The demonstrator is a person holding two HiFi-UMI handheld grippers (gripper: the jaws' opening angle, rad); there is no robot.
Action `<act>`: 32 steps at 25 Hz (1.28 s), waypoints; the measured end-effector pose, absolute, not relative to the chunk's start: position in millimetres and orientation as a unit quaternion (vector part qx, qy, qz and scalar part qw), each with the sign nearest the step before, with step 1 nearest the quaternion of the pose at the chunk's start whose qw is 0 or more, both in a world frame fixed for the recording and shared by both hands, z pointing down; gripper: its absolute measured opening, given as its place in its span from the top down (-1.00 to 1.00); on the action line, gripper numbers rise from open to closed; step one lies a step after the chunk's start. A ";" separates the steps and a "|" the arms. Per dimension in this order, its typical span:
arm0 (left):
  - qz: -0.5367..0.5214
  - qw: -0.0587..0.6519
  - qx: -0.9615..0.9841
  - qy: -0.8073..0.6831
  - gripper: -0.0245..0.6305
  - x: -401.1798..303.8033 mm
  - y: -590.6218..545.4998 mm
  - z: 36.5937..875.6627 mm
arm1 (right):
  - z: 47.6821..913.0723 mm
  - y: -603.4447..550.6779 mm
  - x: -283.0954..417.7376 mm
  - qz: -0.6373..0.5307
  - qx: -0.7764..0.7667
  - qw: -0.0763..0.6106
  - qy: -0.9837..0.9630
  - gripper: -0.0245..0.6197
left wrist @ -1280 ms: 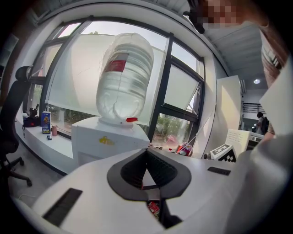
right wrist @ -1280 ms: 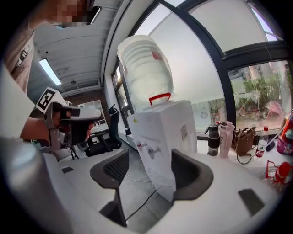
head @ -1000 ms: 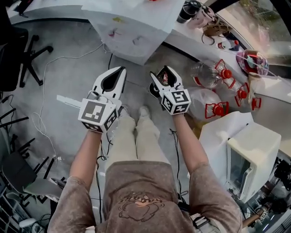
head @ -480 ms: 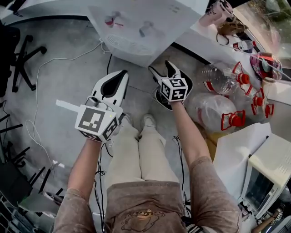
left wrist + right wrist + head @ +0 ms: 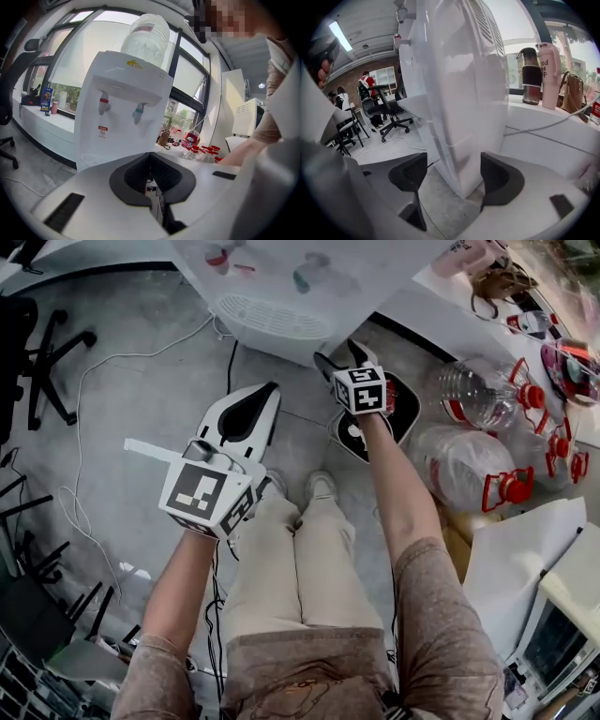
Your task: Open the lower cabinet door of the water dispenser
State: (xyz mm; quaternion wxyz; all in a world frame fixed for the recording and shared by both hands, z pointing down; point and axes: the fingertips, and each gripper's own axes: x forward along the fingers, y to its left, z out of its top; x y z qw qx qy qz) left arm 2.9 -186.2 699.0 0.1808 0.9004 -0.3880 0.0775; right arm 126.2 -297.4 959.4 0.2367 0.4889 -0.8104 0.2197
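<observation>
On the grey floor [image 5: 141,427], just ahead of the feet, facing the white water dispenser [image 5: 281,287], itself standing against the long white surface [image 5: 543,126] under the windows and carrying a big bottle [image 5: 147,33] on top. Holding the left tool [image 5: 267,392] short of the dispenser's front, with jaws together on nothing, pointing toward the red tap [image 5: 104,101] and the blue tap [image 5: 139,111]. Reaching the right tool [image 5: 342,354] down near the dispenser's lower corner [image 5: 461,154], closing its jaws from wide apart, framing that corner between the pads without pressing on it. Leaving clear jugs [image 5: 478,395] with red caps lying to the right.
</observation>
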 end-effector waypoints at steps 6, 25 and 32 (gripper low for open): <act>0.083 0.182 0.898 -0.392 0.89 1.6 -190.3 706.0 | 958.6 -312.6 117.8 0.220 0.489 0.228 -0.813 -0.09; 0.079 0.191 0.893 -0.399 0.89 -6.4 -187.5 698.3 | 955.7 -304.0 117.2 0.271 0.534 0.218 -0.771 0.09; 0.077 0.196 0.886 -0.414 0.89 -13.5 -187.1 694.9 | 957.1 -274.7 105.6 0.270 0.515 0.238 -0.778 0.17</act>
